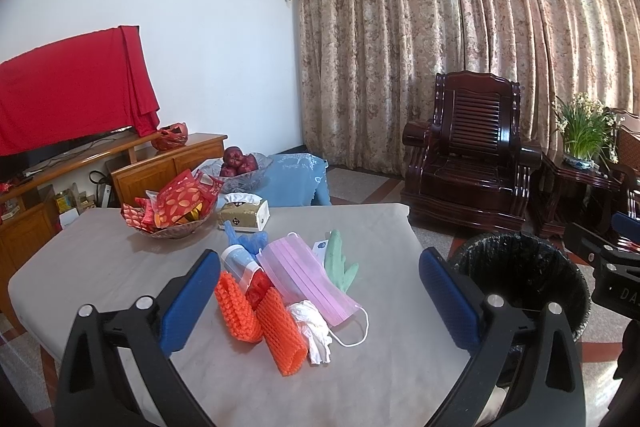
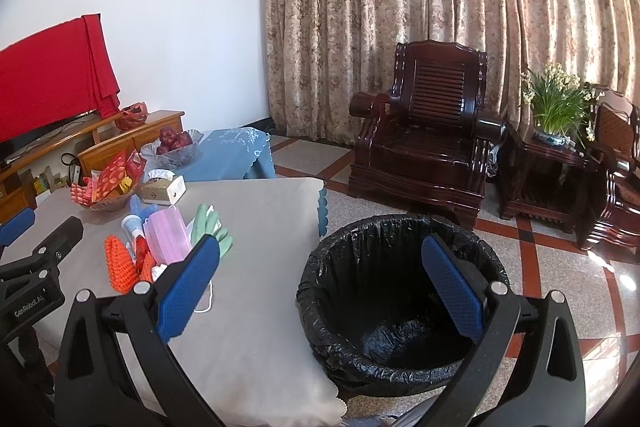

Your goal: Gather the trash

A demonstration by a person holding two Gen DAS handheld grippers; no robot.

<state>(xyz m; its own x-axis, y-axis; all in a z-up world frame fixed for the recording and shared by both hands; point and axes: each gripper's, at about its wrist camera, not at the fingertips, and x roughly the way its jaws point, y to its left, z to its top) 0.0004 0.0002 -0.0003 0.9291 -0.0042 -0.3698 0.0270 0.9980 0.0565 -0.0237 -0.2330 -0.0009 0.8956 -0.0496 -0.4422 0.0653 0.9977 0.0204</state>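
A pile of trash lies on the grey table (image 1: 100, 259): two orange foam nets (image 1: 258, 323), a pink face mask (image 1: 308, 277), crumpled white tissue (image 1: 314, 327), a green glove (image 1: 340, 261), a blue glove (image 1: 246, 239) and a small tube (image 1: 240, 263). My left gripper (image 1: 320, 301) is open and empty, held just above the pile. My right gripper (image 2: 320, 287) is open and empty, between the table edge and the black-lined trash bin (image 2: 400, 307) on the floor to the right. The pile also shows in the right wrist view (image 2: 164, 239).
A bowl of red packets (image 1: 172, 207), a tissue box (image 1: 244, 215) and a glass bowl of red fruit (image 1: 238, 167) stand at the table's far side. A dark wooden armchair (image 1: 468, 163), a side table with a plant (image 1: 584, 135) and a wooden TV cabinet (image 1: 132, 163) stand beyond.
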